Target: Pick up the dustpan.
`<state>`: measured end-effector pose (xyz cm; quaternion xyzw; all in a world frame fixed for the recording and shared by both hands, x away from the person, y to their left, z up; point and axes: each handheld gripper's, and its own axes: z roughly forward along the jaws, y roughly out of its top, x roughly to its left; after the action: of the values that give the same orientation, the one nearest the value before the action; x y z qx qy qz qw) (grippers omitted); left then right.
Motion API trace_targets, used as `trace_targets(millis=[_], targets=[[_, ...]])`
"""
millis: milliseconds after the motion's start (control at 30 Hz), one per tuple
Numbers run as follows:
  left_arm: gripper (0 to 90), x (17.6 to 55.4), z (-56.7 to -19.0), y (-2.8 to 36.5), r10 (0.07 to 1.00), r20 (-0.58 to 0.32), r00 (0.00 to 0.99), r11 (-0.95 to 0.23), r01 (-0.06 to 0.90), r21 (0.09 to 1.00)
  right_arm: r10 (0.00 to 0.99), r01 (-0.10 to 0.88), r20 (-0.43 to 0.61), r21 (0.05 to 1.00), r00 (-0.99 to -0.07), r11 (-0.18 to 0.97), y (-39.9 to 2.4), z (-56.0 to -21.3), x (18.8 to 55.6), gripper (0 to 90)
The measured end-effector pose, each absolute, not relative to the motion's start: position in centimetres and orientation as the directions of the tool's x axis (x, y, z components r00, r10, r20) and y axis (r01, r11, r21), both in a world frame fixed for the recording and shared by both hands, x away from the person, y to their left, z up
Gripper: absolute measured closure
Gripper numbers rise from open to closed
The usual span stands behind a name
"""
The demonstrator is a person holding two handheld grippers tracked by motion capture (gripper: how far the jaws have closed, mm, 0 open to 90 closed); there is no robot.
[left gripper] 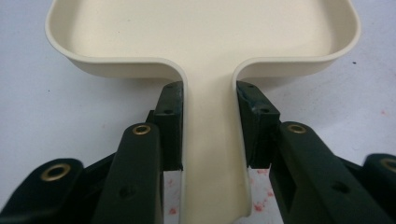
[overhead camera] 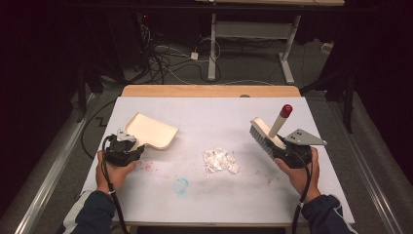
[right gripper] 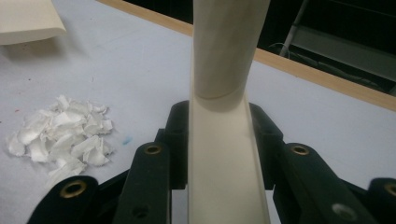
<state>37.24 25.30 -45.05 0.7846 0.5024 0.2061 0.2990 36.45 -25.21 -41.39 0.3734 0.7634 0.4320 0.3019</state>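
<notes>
The left gripper (overhead camera: pixel 130 146) is clamped on the handle of a cream dustpan (overhead camera: pixel 152 130), which sits at the left of the white table (overhead camera: pixel 195 195) with nothing in its tray. The right gripper (overhead camera: pixel 281 150) is clamped on the back of a brush (overhead camera: pixel 268 134) with a red-tipped handle. A heap of white paper scraps (overhead camera: pixel 220 160) lies on the table between them, apart from both.

I see the white table (overhead camera: pixel 195 195) lit evenly from above, while the room behind stays almost black. Shadows are soft and short. In my two gripper views the close black jaws are a little blurred, and the far edge looks dim.
</notes>
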Motion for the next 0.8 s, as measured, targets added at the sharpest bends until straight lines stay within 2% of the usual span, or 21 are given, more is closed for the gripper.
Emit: trace_targets(millis=[333,800], targets=[[64.0,36.2,-44.0,25.3,0.866,0.038,0.499,-0.391,0.627,0.673,0.830,0.309,-0.140,0.885,-0.540,0.350,-25.2,-41.4,36.4,67.6],[63.9,34.7,-44.0,24.7,0.779,0.044,0.625,-0.512,0.595,0.620,0.828,0.308,-0.142,0.883,-0.543,0.353,-25.0,-41.4,36.3,67.6]])
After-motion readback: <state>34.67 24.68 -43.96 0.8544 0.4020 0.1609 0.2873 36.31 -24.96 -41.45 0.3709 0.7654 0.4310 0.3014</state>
